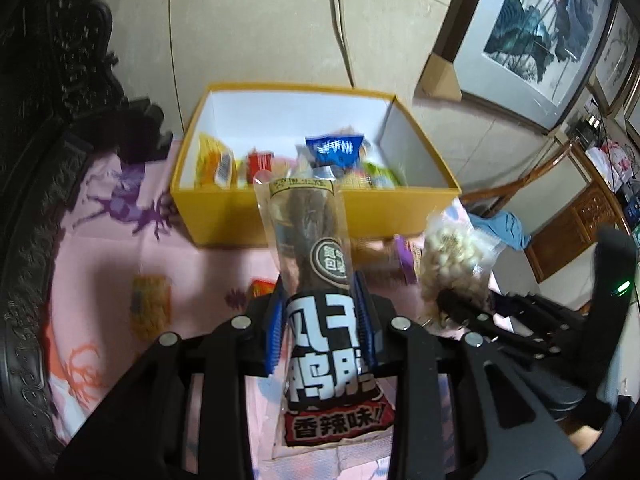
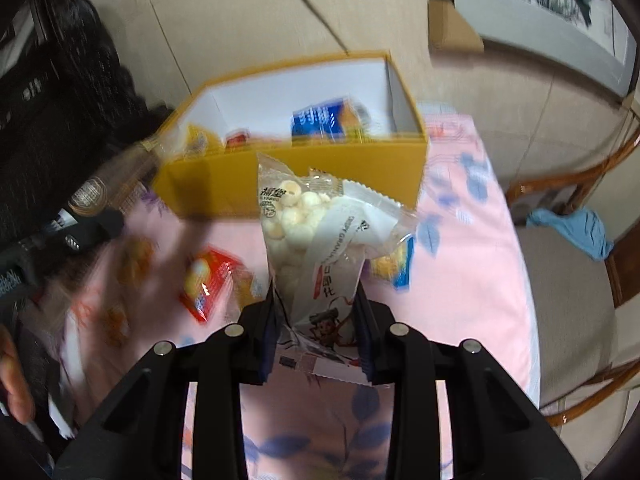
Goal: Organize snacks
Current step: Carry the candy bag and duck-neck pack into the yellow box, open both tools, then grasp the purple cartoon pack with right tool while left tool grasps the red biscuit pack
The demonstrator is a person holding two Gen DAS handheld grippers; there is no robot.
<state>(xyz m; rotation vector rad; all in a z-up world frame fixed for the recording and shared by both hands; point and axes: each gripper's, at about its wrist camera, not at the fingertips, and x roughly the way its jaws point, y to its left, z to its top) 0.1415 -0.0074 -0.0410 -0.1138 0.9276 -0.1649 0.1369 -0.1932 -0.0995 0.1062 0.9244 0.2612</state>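
A yellow box (image 1: 320,216) with white inner walls stands on the pink cloth and holds several snack packets. My left gripper (image 1: 322,312) is shut on a clear packet of dark meat snack (image 1: 310,240) with black and white lettering, held up in front of the box. My right gripper (image 2: 316,312) is shut on a clear bag of white puffed balls (image 2: 296,216), raised before the same box (image 2: 292,184). That bag (image 1: 452,256) and the right gripper also show at the right of the left wrist view.
Loose packets lie on the pink cloth: an orange one (image 1: 150,300), a red one (image 2: 212,280), a yellow and blue one (image 2: 394,264). Dark carved furniture (image 1: 36,160) is at the left. A wooden chair (image 2: 580,272) with a blue cloth stands to the right. Framed pictures (image 1: 532,36) lean against the wall.
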